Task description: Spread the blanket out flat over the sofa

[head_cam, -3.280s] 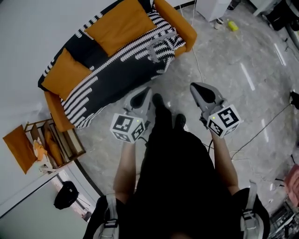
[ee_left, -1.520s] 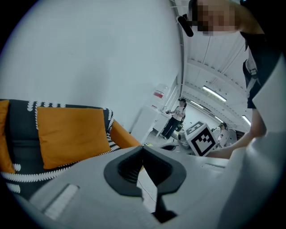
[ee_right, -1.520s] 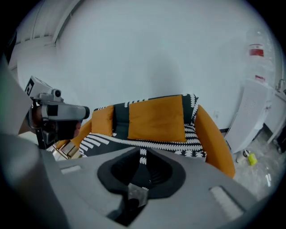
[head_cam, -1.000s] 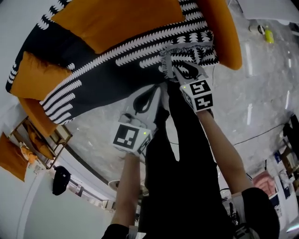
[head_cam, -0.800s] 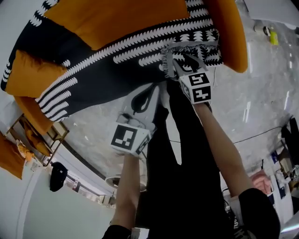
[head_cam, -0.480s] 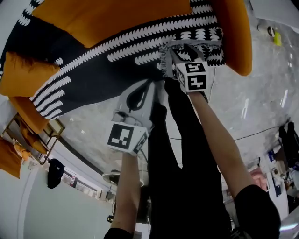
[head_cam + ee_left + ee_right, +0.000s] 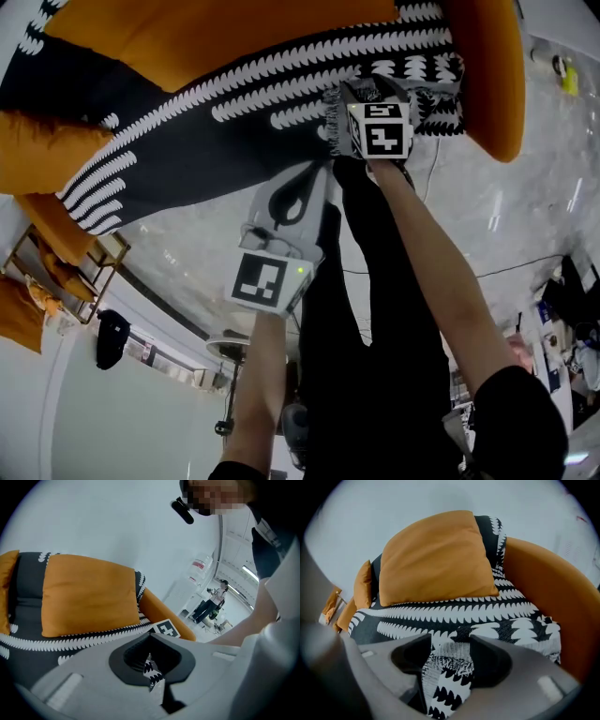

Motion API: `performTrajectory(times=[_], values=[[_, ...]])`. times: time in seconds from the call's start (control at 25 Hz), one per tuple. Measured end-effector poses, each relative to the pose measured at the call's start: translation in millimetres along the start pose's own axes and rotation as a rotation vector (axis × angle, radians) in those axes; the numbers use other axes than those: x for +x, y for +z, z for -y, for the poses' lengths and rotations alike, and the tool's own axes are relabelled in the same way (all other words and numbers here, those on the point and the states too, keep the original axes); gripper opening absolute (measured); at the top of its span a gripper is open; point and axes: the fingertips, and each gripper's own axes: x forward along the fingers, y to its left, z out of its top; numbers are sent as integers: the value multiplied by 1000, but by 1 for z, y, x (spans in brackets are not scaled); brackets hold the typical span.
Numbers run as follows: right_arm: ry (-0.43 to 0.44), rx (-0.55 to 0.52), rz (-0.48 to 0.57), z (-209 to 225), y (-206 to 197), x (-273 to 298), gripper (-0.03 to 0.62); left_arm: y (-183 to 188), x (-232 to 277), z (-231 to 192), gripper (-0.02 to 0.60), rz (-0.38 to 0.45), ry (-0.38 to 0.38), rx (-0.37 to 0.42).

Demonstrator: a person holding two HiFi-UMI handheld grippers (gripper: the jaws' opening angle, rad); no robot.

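Note:
A black blanket with white patterned bands [image 7: 234,112] lies over the orange sofa [image 7: 492,84], its right end bunched in a fringed fold. My right gripper [image 7: 367,92] is on that fold. In the right gripper view its jaws [image 7: 447,648] are opening wide, the crumpled fold [image 7: 450,667] lies between them, and the pads are not pressing it. My left gripper [image 7: 314,169] hangs lower, in front of the sofa's front edge, jaws shut [image 7: 150,637]. Only a sliver of patterned fabric shows through the gap behind its tips. An orange cushion [image 7: 436,559] rests on the blanket.
A second orange cushion [image 7: 47,150] sits at the sofa's left end. A wooden side rack [image 7: 56,272] stands left of the sofa. A thin cable [image 7: 506,267] runs over the marble floor on the right. The person's black-clad legs [image 7: 375,328] are close to the sofa.
The view has closed in on the sofa. My right gripper has moved forward onto the blanket's bunched fold at the right end. The left gripper keeps its place below it.

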Motion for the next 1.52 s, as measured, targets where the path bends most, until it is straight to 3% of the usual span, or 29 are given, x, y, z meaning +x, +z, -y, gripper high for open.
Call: performTrajectory(times=[0.52, 0.76, 1.04, 1.52], values=[[-27, -80, -74, -9, -11, 40, 256, -14, -7, -28, 2, -36, 30, -29], [-49, -113, -83, -2, -21, 37, 187, -24, -10, -22, 2, -41, 21, -28], [-76, -93, -59, 7, -26, 20, 20, -31, -18, -11, 2, -41, 8, 8], [-109, -42, 19, -10, -53, -47, 12, -50, -61, 17, 2, -43, -68, 77]])
